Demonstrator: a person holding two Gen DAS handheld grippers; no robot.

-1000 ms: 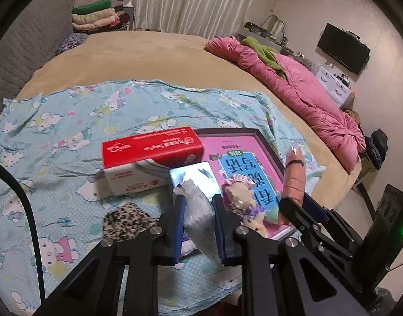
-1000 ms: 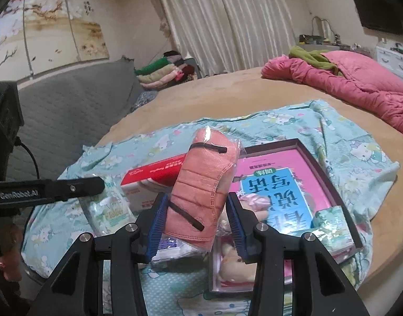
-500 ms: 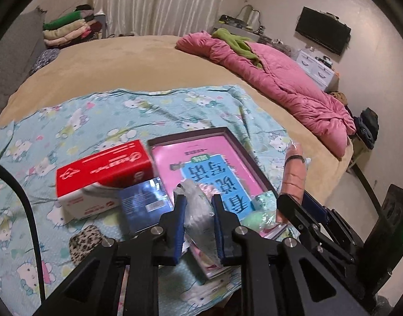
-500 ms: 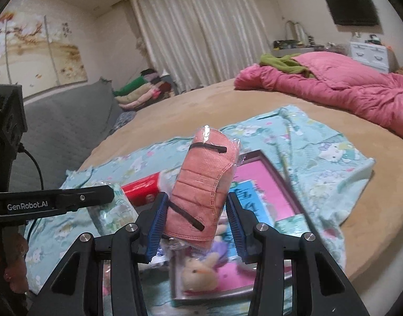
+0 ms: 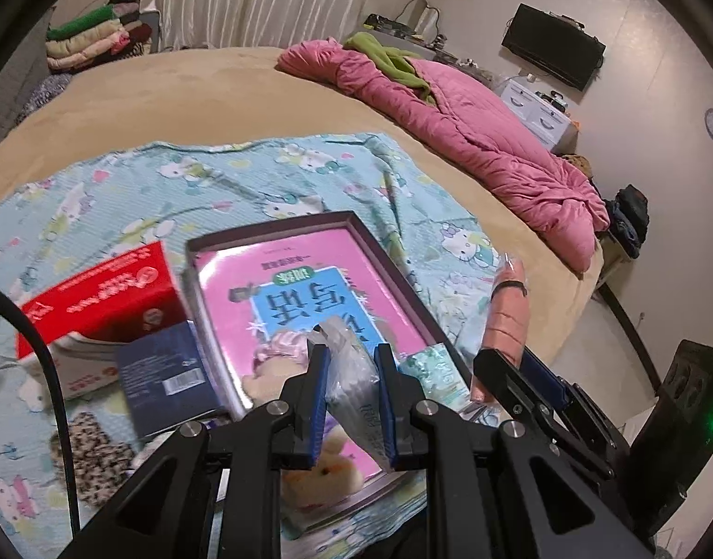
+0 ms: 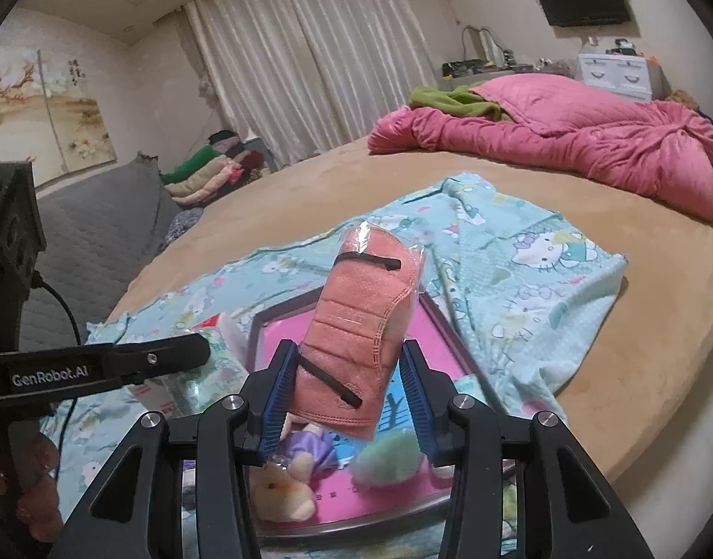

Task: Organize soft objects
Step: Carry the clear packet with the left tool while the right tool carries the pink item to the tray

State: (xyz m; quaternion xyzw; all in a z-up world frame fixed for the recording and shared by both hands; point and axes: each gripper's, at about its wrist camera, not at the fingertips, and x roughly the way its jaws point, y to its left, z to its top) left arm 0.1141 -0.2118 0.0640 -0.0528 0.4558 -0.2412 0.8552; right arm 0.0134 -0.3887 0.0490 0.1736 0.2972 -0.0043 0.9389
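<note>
Your left claw point(image 5: 352, 389) pinches a clear plastic packet point(image 5: 352, 372); your right claw point(image 6: 349, 386) clamps a wrapped pink mask point(image 6: 363, 326), both above the tray point(image 6: 263, 321).

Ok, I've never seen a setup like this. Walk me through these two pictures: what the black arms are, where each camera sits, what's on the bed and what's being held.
There is no robot here. A person holds a hand-operated two-finger gripper in each hand, and a fisheye camera on each one looks forward along its fingers.

The left wrist view shows the left gripper shut on a clear plastic packet. The right wrist view shows the right gripper shut on a wrapped salmon-pink mask.

Below them, on a cartoon-cat printed sheet spread over the tan bed, lie a shallow tray lined with a pink book cover, holding a plush bunny, plus a red tissue box and a dark blue booklet. A pink quilt is bunched further back.
</note>
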